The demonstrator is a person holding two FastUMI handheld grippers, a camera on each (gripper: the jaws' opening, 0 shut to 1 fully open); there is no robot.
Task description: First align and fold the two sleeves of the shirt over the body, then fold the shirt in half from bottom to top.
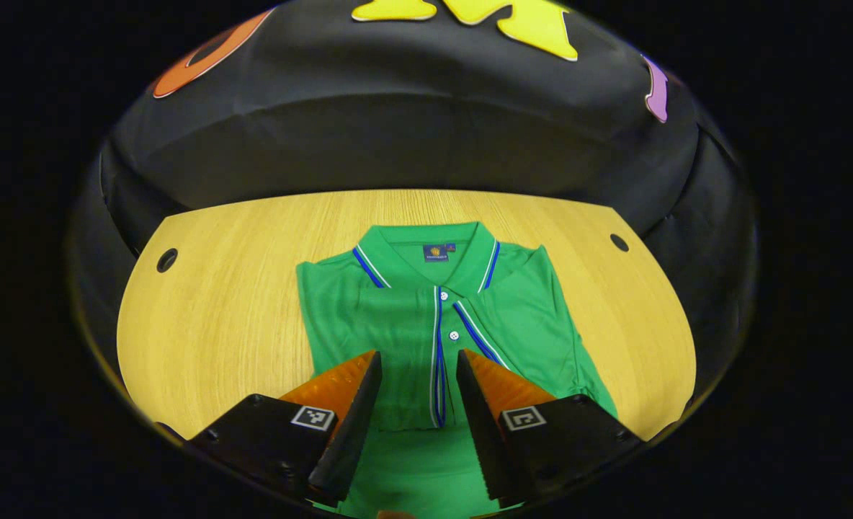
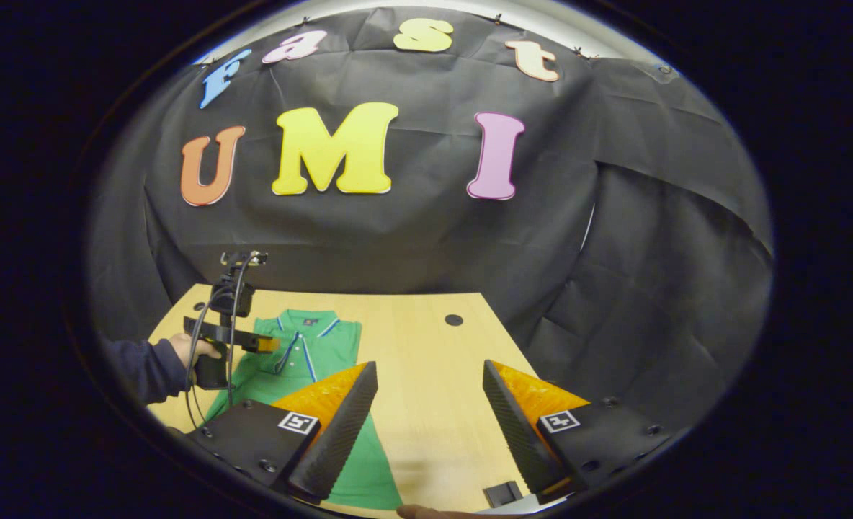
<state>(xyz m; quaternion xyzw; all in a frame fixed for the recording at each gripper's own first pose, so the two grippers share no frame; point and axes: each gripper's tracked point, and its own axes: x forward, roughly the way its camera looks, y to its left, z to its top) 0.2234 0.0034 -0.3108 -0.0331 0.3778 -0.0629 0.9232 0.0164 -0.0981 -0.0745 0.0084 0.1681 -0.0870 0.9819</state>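
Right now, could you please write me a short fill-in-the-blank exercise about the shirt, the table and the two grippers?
1. The shirt lying on the table is ____ in colour.
2. The shirt lies with its collar toward the booth's ____.
3. The left gripper hangs over the shirt with its jaws ____.
4. The right gripper holds ____ between its jaws.

Missing words: green; wall; open; nothing

Left gripper held level by a hand at far left, fingers parted, gripping nothing; right gripper raised nearer, fingers spread wide.
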